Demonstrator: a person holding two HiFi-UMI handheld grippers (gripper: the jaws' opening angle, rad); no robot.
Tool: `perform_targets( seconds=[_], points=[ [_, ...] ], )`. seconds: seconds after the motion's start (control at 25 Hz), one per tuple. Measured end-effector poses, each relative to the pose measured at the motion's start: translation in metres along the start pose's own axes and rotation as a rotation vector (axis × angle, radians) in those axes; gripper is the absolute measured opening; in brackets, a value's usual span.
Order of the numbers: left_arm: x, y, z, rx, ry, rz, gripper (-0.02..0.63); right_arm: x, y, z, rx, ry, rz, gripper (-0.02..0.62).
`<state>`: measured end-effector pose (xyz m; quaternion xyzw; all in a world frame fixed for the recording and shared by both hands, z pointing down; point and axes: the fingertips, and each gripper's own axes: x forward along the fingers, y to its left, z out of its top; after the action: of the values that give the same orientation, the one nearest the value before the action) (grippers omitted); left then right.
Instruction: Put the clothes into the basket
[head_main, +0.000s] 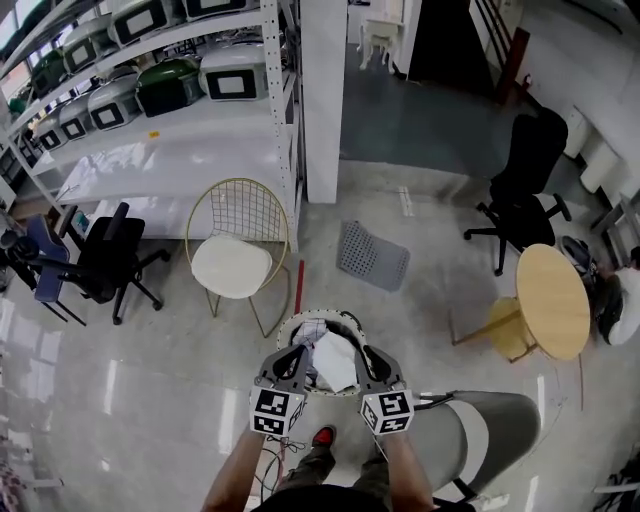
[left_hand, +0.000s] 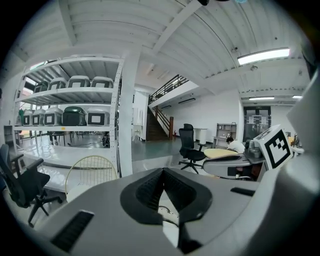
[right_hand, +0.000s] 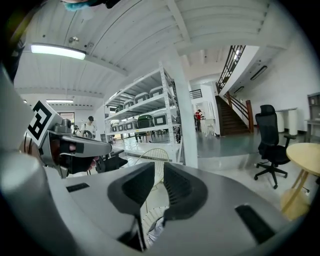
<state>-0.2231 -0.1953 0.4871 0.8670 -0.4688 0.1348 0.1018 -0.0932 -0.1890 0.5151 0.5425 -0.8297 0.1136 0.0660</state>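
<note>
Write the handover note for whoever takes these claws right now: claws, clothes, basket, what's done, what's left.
The left claw is shut and empty, above the basket. The right claw is empty too, its jaws a narrow gap apart, beside the left one.
The clothes lie in the basket, which stands on the floor.
Done: all clothes in view are in.
Left: probably nothing. A grey perforated sheet lies on the floor beyond the basket; I cannot tell what it is, so check it.
</note>
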Motion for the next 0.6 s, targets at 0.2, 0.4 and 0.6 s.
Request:
perform_targets(
  seconds=[0.2, 0.4, 0.6],
  points=[
    [-0.012, -0.017, 0.017, 0.023, -0.03, -0.019, 0.006, -0.023, 0.004, 0.022, -0.009, -0.053, -0.007, 0.066],
    [-0.018, -0.033, 0.019, 0.039, -0.039, -0.046, 0.006, -0.048, 0.007, 0.034, -0.03, -0.082, -0.006, 0.054],
    [-0.026, -0.04, 0.017, 0.047, -0.031, -0.061, 0.006, -0.063, 0.013, 0.039, -0.041, -0.087, -0.011, 0.052]
  ],
)
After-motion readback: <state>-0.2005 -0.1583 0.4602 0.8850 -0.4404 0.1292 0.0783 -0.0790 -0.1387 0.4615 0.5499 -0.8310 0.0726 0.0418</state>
